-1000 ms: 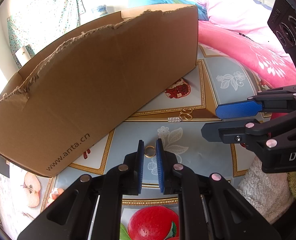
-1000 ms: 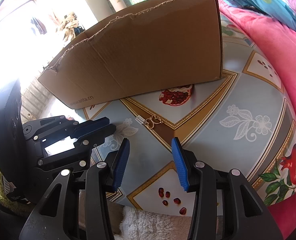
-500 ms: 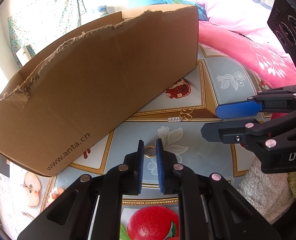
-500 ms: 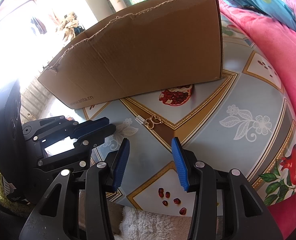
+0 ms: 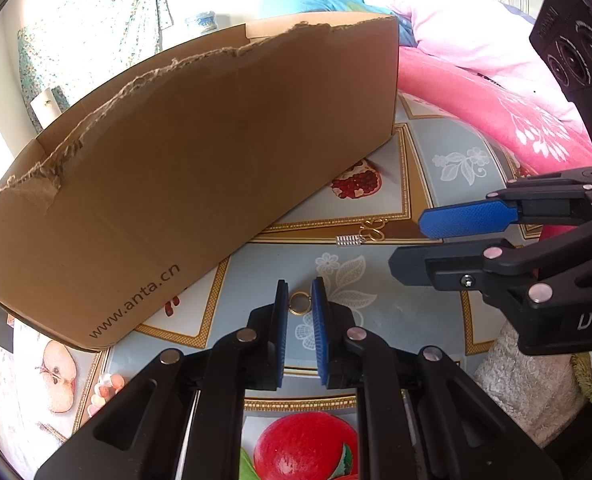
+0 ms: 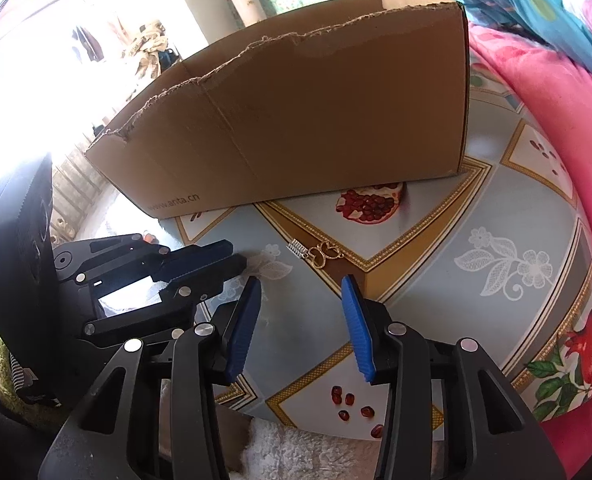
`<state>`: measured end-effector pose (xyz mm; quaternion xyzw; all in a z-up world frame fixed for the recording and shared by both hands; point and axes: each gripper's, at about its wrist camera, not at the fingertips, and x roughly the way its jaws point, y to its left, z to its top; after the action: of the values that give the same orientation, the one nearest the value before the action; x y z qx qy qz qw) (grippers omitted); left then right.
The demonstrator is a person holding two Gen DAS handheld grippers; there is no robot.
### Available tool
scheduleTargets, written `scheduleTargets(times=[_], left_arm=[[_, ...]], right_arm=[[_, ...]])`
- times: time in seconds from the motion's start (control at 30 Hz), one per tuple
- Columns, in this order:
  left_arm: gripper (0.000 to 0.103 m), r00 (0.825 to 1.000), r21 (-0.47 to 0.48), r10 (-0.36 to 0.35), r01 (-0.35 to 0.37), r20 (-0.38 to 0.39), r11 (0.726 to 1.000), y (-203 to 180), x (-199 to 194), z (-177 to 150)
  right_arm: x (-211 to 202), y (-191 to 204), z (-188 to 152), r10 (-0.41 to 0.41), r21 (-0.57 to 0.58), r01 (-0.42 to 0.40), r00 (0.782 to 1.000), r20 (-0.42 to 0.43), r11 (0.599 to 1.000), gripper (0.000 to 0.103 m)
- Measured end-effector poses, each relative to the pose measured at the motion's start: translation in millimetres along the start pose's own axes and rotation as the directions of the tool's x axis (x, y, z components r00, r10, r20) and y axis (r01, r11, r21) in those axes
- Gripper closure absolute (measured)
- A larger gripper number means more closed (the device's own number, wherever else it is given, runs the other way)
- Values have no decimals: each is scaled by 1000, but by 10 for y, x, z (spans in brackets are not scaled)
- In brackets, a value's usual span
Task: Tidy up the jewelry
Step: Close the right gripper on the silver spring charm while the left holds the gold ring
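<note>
- The cardboard box point(image 5: 200, 168) fills the left and middle of the left wrist view. It stands on the patterned tablecloth point(image 5: 448, 304), its top edge torn and its inside hidden from both cameras.
- Just in front of the box's near wall, the left gripper point(image 5: 300, 300) is nearly closed on a small gold ring point(image 5: 299, 303). The ring sits upright between the 2 blue pads, close to their tips.
- My judgement: the ring is secured and the step in hand is to carry it over the torn edge into the box. To do it well, keep the pinch steady, lift clear of the wall first, then let go low inside so the ring cannot roll off.
- Further right on the cloth lie a small silver ridged piece point(image 5: 350, 240) and a gold looped charm point(image 5: 372, 230), touching or nearly so, between the box's corner and the right gripper.
- In the right wrist view the same pair, silver piece point(image 6: 297, 247) and charm point(image 6: 326, 255), lies ahead of the right gripper point(image 6: 301, 296), apart from its tips.
- The right gripper's jaws stand partly open and are closing slightly, with nothing between them.
- It should probably come down over 1 piece at a time, pads on either side, since such thin, flat pieces slip easily.
</note>
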<state>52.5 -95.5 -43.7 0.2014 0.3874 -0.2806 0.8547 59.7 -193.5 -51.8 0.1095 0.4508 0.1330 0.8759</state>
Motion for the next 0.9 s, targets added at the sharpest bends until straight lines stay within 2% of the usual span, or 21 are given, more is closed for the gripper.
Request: scheduleTargets(times=[0.23,0.53,0.9], left_arm=[[92,1000,-6,1,-1,1,1000,16,-21,-6],[92,1000,-24,15,-15,-8,1000,39,-6,0],[92,1000,-44,9,-9,-2,999,77,1,-23]], right_arm=[[76,64,40,-5,-25,5,1000,-2,1000,71],[239,201,73,34,-49,-35,999,-26,998,73],[373,176,141,17,-33,-18,1000,-7,999,75]])
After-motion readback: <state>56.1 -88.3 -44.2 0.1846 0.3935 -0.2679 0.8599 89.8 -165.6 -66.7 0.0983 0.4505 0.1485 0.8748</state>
